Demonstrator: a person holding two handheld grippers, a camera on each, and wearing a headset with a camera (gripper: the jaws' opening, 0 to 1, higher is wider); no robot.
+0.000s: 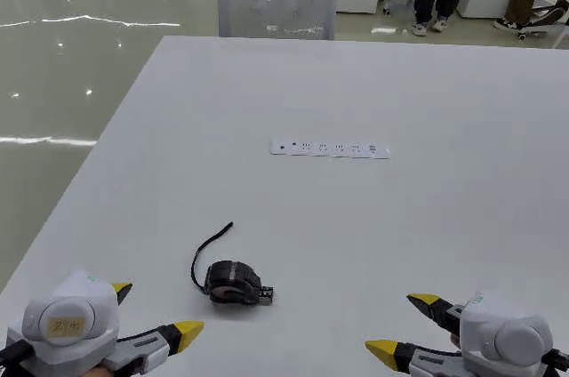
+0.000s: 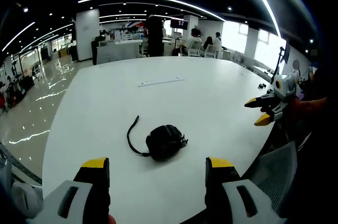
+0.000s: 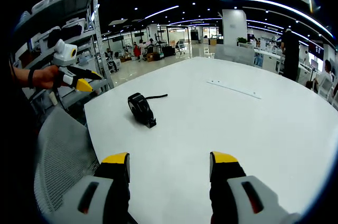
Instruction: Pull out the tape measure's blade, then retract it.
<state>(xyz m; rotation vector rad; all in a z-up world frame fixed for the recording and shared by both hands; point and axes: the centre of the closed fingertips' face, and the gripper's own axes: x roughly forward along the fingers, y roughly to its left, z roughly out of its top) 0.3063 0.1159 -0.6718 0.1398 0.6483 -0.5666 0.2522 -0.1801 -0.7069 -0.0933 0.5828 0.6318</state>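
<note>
Head view, tape measure (image 1: 233,283) on table (image 1: 400,217), left tool (image 1: 157,309) released, right tool (image 1: 400,324) released

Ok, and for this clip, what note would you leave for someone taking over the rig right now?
Left gripper: open, empty, at the near edge of the table.
Right gripper: open, empty, also at the near edge.
Tape measure: lying on the table between them, nearer the left gripper, untouched, its strap trailing away from the person.
Done: nothing yet; the blade is not out.
Left: hold the case, pull the blade out, then retract it.
</note>
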